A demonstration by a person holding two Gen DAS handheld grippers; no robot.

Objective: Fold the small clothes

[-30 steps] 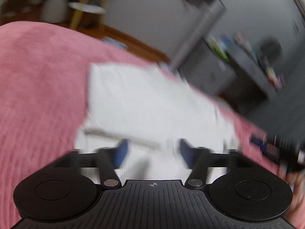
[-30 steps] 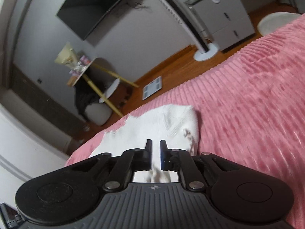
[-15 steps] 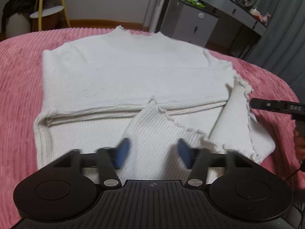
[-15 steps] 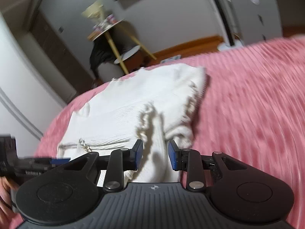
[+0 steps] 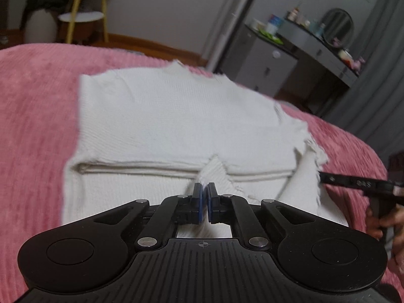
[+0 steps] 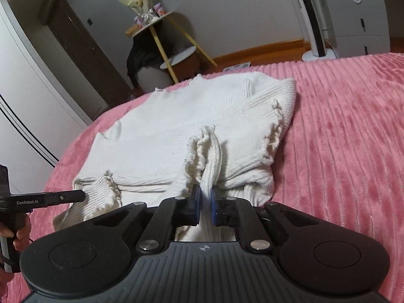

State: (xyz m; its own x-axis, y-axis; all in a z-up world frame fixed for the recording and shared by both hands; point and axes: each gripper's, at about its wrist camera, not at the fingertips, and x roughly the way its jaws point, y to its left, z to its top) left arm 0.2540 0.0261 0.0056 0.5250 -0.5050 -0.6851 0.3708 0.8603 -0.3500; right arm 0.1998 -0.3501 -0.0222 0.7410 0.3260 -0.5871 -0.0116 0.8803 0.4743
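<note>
A white ribbed sweater [image 5: 176, 116] lies flat on the pink bedspread [image 5: 32, 101], its lower part folded up. At its near edge my left gripper [image 5: 204, 190] is shut, its blue pads pinching a peak of ribbed cloth. In the right wrist view the sweater [image 6: 164, 131] has a raised ridge of frilled cloth at its near right side. My right gripper [image 6: 205, 193] has that ridge between its pads and its jaws are closing on it. Each gripper shows at the edge of the other's view, held by a hand [image 5: 383, 217].
The pink bedspread [image 6: 353, 126] runs wide to the right of the sweater. Beyond the bed stand a grey drawer unit [image 5: 265, 65], a dressing table with a round mirror [image 5: 337, 27], a yellow-legged side table [image 6: 161, 43] and a white floor stand [image 6: 319, 53].
My left jaws went from wide open to shut on the sweater's near edge. The right jaws opened slightly, then closed on a cloth ridge. Both grippers came lower and closer to the sweater.
</note>
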